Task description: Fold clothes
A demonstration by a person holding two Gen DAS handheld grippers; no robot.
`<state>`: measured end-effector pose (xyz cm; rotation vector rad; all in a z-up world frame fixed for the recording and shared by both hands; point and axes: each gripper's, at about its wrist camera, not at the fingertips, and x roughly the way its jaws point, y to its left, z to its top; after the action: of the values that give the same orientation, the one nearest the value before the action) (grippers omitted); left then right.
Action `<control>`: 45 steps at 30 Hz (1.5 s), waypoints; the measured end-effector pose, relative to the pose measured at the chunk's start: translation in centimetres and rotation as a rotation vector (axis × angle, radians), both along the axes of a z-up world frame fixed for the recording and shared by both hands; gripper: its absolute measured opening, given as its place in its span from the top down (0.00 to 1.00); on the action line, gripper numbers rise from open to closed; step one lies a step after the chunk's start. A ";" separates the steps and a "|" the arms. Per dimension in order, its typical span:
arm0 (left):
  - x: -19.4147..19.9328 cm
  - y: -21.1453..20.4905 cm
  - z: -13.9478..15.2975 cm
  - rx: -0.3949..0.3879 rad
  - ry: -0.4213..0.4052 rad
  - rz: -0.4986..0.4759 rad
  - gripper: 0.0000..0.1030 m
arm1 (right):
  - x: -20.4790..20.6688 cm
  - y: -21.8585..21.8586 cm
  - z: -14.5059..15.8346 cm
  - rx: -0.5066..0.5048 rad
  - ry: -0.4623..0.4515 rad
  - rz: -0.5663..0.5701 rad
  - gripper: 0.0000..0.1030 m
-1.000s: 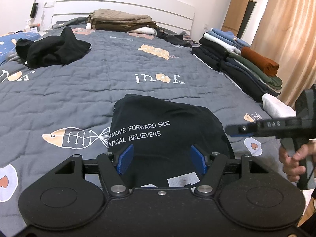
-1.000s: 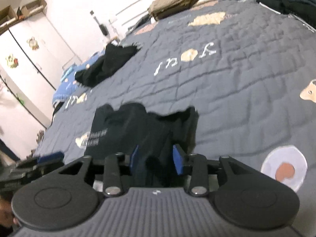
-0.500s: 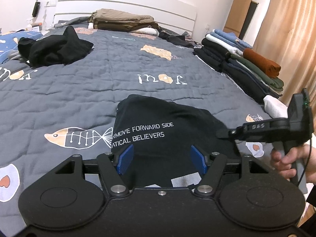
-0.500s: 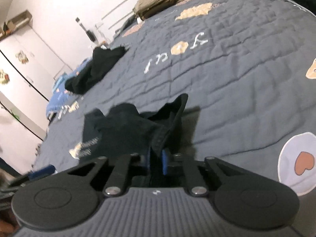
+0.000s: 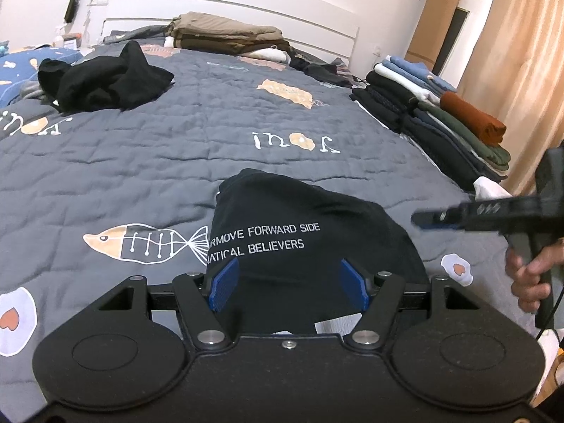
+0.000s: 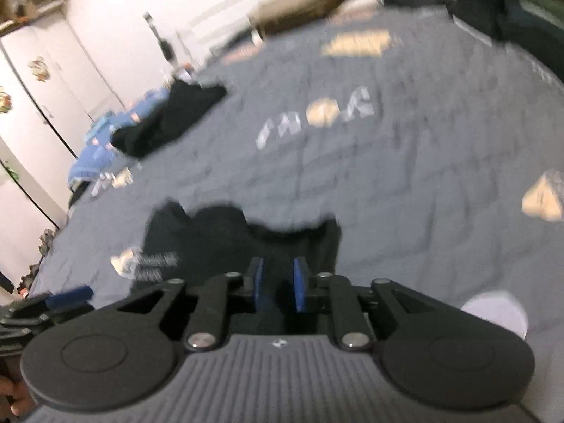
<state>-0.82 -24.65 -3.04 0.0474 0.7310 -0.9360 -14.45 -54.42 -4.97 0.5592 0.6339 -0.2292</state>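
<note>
Item: black T-shirt [image 5: 310,243], white lettering, partly folded, lying on the grey quilted bed [image 5: 148,162] directly ahead of both tools.

Handling, as judged: light, limp, non-slippery knit; it sags from any single hold and keeps no crease unaided. Best taken at a hem or folded edge, pinching all layers together, one hold per side.

Left tool [image 5: 288,283]: jaws parted wide over the shirt's near edge, blue pads clear of the cloth, gripping nothing.

Right tool [image 6: 276,283]: jaws opening, narrow gap; dark cloth lies beneath, but blur hides whether any is caught between the pads.

Containers: none in view. Folded clothes stack [image 5: 440,120] along the bed's right edge; loose black garment [image 5: 105,81] far left, unfolded.
</note>
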 end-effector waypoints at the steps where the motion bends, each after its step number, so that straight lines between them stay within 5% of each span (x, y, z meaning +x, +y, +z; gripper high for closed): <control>1: 0.1 0.0 0.0 -0.003 0.005 0.001 0.39 | 0.1 -0.1 0.2 0.011 -0.027 0.009 0.72; 9: 3.3 -0.8 0.5 -0.014 -0.005 0.001 0.39 | 4.4 0.4 0.1 0.010 -0.079 0.092 0.65; 18: 9.6 -3.0 -1.1 -0.056 0.100 -0.003 0.39 | 7.0 -1.0 -2.0 0.062 -0.073 0.068 0.65; 30: 10.6 -4.6 -3.4 -0.019 0.143 -0.039 0.39 | 9.8 0.8 -3.5 0.058 -0.030 0.166 0.65; 33: 10.5 -4.7 -3.7 -0.020 0.147 -0.061 0.49 | 9.8 1.2 -3.8 0.059 -0.026 0.152 0.68; 37: 10.4 -4.7 -4.1 -0.014 0.144 -0.063 0.70 | 9.5 0.6 -4.0 0.103 -0.030 0.103 0.91; 45: 10.4 -4.1 -3.4 -0.022 0.118 -0.075 0.95 | 8.3 -1.2 -3.5 0.205 -0.117 0.010 0.97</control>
<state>9.54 -28.80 -6.49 0.0003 0.8332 -1.0245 -6.15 -55.57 -8.49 0.7614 0.5499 -0.1216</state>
